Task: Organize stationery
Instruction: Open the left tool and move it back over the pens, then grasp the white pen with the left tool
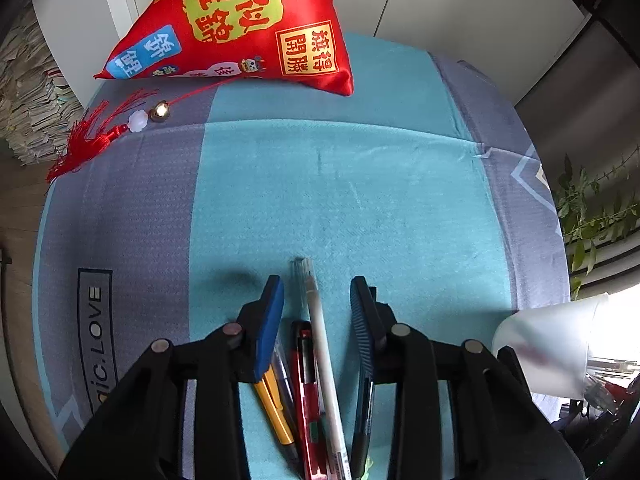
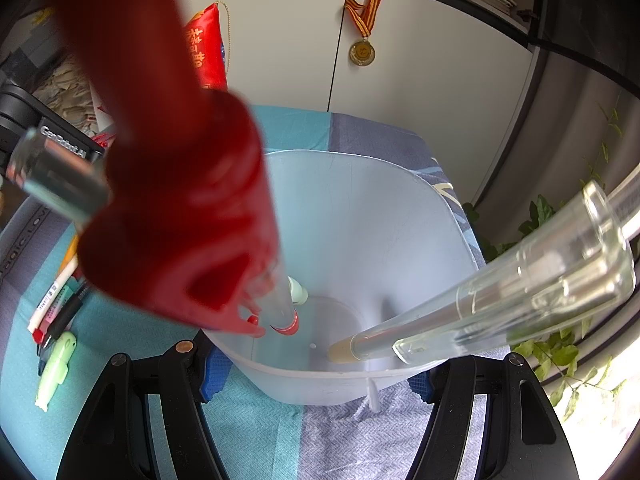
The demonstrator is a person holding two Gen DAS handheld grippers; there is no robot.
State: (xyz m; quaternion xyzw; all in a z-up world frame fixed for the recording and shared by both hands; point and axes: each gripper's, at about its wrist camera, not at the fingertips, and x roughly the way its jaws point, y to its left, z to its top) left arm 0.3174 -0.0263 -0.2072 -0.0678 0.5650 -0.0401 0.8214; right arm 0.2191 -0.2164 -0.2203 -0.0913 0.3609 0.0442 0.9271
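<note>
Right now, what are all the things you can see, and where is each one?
Translucent plastic cup: one, whitish, between the right gripper's pads, pens standing inside.
Loose pens: several, white, red, yellow, blue, lying on the cloth between the left gripper's pads.
Green highlighter: one, on the cloth.
Red satin pillow: one, at the back.
Gold medal: one, hanging on the cabinet.
Teal and grey cloth: one, covering the table.
Left gripper: open.
Right gripper: shut on the cup.

A red satin pillow (image 1: pixel 240 24) is leaning against the white cabinet (image 1: pixel 460 20), its tassel (image 1: pixel 92 136) trailing on the cloth, a medal (image 2: pixel 362 53) hanging nearby.
</note>
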